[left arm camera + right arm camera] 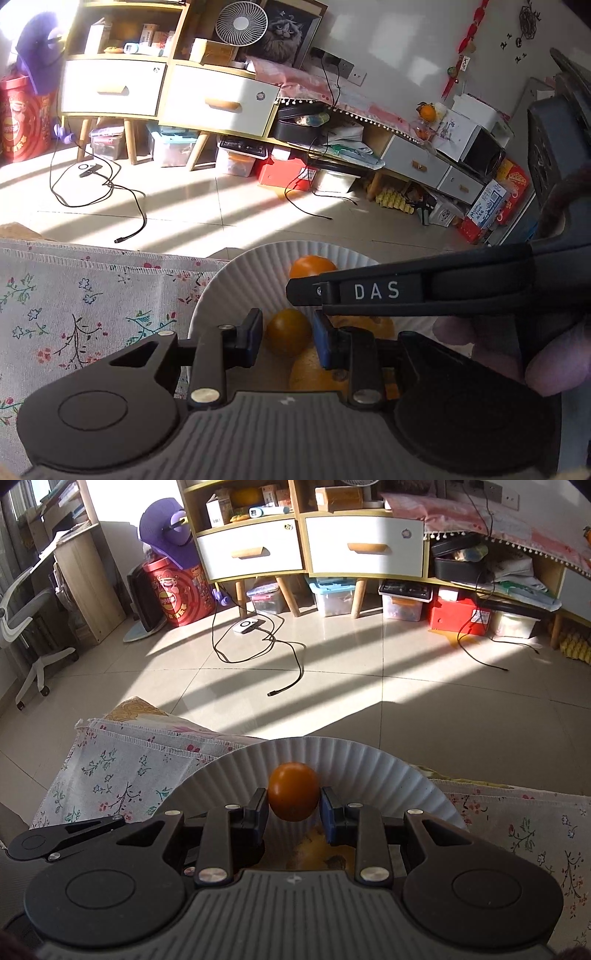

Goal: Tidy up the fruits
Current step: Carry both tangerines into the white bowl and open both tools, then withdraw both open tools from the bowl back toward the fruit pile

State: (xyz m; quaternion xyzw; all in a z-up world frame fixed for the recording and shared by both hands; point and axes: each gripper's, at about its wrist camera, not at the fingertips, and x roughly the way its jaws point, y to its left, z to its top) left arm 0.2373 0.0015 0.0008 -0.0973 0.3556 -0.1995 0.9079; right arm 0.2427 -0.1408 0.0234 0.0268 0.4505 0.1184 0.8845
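Floral cloth (pixel 122 764) under crowded plate (pixel 221 771).

Larger orange fruit (pixel 314 373) is mostly hidden under the left gripper (pixel 288 338); in the right wrist view only a yellow patch (pixel 314 849) is seen below the fingers (pixel 258 818). Plate (pixel 221 291) near rim is covered by gripper bodies. Person's fingertips (pixel 554 369) are cut at the right edge. Shelf box labels (pixel 218 511) are too small to be read.

Hard striped sunlight across the floor (pixel 332 657), fisheye-bent edges, shaded foreground.
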